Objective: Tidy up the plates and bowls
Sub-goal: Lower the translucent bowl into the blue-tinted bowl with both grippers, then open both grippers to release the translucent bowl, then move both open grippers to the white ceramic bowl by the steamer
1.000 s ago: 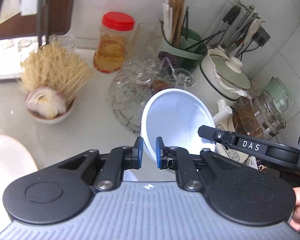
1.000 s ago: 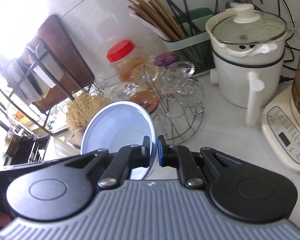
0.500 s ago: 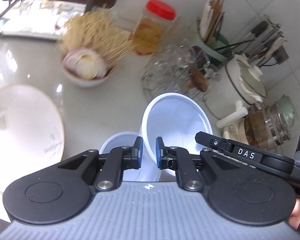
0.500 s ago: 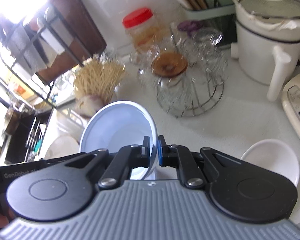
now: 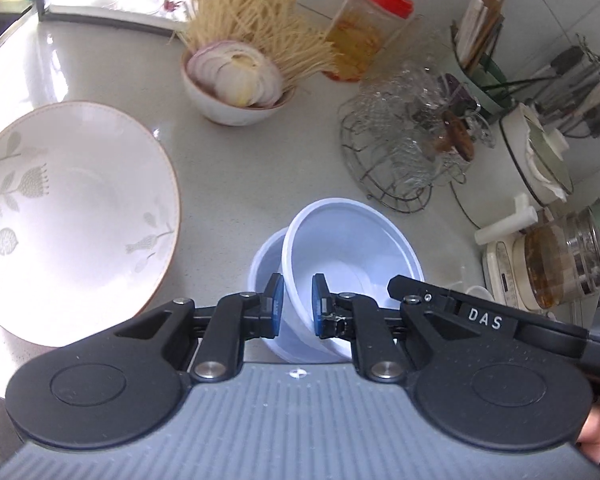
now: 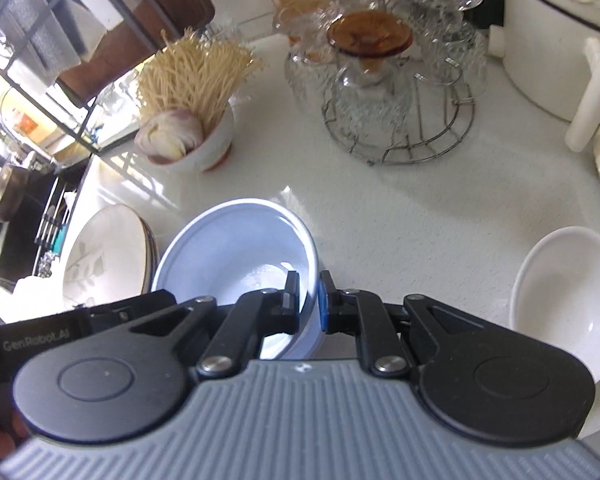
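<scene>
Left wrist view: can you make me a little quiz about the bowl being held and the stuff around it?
1. True or false: the plastic bowl pinched by the left gripper is tilted, with a second plastic bowl under it.
2. What sits beside the noodles in the small bowl? A) sliced onion B) eggs C) an apple
3. Fill in: the jar has a ____ lid.

Key: 1 true; 2 A; 3 red.
</scene>
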Tool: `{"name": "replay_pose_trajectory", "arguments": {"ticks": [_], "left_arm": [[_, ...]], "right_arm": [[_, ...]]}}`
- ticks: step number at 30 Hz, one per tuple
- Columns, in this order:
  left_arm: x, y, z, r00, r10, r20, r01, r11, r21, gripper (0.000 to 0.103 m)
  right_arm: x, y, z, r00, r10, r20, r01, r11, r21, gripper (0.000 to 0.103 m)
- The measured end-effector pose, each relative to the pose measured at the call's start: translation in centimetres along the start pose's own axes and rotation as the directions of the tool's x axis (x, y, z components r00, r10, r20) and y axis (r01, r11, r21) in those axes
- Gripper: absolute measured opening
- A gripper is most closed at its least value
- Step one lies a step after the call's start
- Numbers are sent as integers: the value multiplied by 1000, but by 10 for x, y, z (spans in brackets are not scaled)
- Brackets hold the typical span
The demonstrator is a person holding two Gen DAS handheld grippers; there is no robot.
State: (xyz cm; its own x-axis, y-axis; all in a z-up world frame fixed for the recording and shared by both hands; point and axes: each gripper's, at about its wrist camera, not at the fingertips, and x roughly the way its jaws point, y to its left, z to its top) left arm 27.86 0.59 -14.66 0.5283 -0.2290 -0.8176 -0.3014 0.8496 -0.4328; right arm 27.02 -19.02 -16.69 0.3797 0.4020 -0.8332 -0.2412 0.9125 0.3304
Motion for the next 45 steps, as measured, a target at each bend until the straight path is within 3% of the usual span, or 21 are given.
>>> {"name": "replay_pose_trajectory", "arguments": {"ticks": [13, 15, 16, 18, 24, 32, 40, 45], "left_arm": [[6, 1, 3, 1000, 9, -20, -9, 1000, 15, 17], [5, 1, 5, 999, 31, -23, -31, 999, 16, 33], [4, 2, 6, 999, 50, -21, -49, 999, 16, 43], [0, 4, 8, 999, 49, -7, -49, 999, 11, 44], [-21, -1, 22, 998, 24, 51, -27, 999, 46, 44], [-47, -28, 41, 993, -31, 111, 12, 986, 164, 44], [-58, -56, 57, 984, -108, 141, 65, 958, 278, 44], [-57, -64, 60, 984, -135, 118, 89, 938, 335, 45]], "right_arm": [[9, -2, -3, 999, -2, -43, 4, 1000, 31, 15], [10, -1, -1, 999, 8, -49, -6, 999, 46, 23], [8, -1, 0, 999, 16, -39, -14, 999, 51, 33], [3, 2, 1, 999, 35, -4, -34, 998, 48, 53], [-10, 8, 9, 998, 31, 55, -34, 998, 51, 52], [-44, 12, 22, 982, 17, 188, -24, 999, 35, 52], [-77, 16, 29, 948, -13, 319, 4, 1000, 30, 52], [-99, 16, 27, 909, -66, 412, 46, 997, 59, 52]]}}
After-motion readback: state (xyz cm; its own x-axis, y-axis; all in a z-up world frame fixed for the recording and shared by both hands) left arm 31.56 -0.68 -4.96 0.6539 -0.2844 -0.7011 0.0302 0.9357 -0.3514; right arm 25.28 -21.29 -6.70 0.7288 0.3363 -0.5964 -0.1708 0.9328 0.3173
